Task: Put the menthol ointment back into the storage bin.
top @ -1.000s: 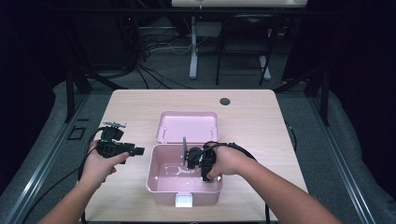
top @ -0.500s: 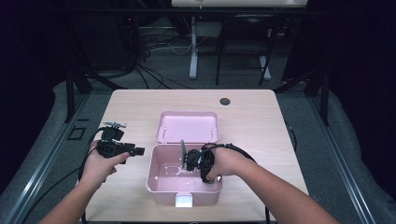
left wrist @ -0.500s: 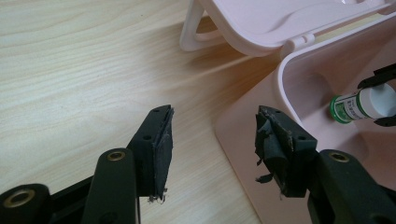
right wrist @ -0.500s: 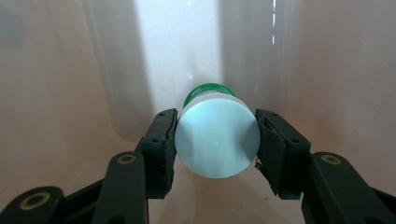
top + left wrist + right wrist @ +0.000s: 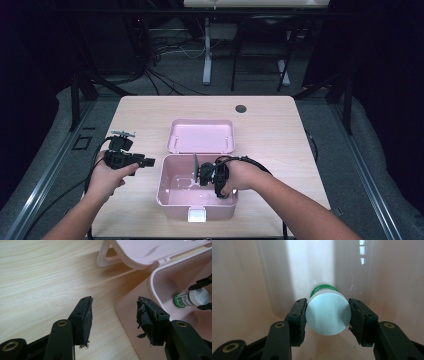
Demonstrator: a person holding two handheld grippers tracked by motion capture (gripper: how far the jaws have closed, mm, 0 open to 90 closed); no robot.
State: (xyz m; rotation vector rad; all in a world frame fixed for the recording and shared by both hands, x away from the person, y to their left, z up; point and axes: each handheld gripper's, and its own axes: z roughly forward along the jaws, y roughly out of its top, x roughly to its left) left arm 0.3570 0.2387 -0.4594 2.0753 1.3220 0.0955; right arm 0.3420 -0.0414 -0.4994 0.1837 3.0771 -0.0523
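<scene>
The right tool [image 5: 327, 315] clamps the small bottle [image 5: 328, 313] across its smooth, hard white cap; it looks light and liable to slip. The left tool [image 5: 113, 315] gapes wide, empty.

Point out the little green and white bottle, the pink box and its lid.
bottle [image 5: 328, 314], right gripper view, on its round white end face.
pink box [image 5: 176, 206], high view, on its front wall.
lid [image 5: 200, 136], high view, on its inner face, lying open behind the box.

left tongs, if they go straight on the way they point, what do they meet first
Probably the near outer wall of the pink box, by its corner. The left tongs stand open with bare table just ahead; depth is unclear.
</scene>
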